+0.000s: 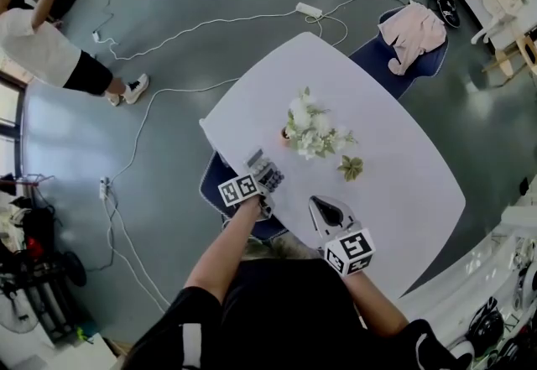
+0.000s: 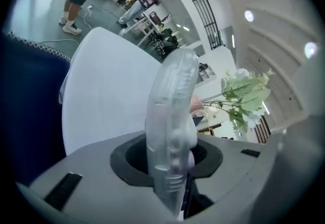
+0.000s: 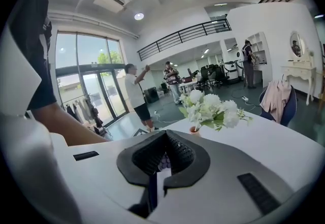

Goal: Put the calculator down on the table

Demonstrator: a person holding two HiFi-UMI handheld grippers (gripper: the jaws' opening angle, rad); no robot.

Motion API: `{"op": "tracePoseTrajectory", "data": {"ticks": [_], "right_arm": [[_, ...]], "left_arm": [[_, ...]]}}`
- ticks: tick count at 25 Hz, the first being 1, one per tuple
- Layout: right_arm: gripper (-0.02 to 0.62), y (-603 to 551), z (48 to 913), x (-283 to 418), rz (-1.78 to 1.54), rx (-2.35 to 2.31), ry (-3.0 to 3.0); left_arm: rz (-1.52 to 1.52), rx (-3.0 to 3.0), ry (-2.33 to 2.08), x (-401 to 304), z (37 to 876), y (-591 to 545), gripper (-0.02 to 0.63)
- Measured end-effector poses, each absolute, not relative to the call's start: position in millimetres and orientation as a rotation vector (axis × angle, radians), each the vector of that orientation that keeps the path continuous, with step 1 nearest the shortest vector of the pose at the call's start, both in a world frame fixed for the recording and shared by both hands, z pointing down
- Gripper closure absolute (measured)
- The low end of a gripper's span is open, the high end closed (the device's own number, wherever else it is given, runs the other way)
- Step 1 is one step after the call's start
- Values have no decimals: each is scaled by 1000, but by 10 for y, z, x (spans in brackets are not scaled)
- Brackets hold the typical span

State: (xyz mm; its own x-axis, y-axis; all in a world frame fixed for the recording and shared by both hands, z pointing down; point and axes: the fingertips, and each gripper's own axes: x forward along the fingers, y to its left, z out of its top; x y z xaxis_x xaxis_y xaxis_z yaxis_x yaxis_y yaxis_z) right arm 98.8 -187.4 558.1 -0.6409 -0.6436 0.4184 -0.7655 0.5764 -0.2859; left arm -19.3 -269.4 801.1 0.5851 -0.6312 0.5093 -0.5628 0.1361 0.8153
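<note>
Calculator [image 1: 267, 172] is held in the left gripper [image 1: 257, 187], and the jaws squeeze it from both sides. It stands up on its edge over the near left part of the white worktop [image 1: 403, 167], close to the white flowers [image 1: 312, 132]. The right gripper [image 1: 329, 214] has its jaws pressed together with nothing in them.

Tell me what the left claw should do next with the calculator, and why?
Probably ease the left claw down, a bit further over the white table, until the calculator touches it. The claw is clamped on the calculator, which seems to hang by the table's near edge; the flowers stand clear.
</note>
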Motion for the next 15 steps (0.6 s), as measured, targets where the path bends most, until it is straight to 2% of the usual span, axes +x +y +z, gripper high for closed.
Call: {"op": "tracePoseTrajectory", "data": {"ticks": [9,15], "right_arm": [[597,-2018,5832,1642,693,1305,-2437],[597,-2022,5807,1834,733,1379,-2467]], "left_arm": [[-37,1430,-1022,-43,8406,-2782,483],[-16,1376,-1010,11,8513,-2756,482]]}}
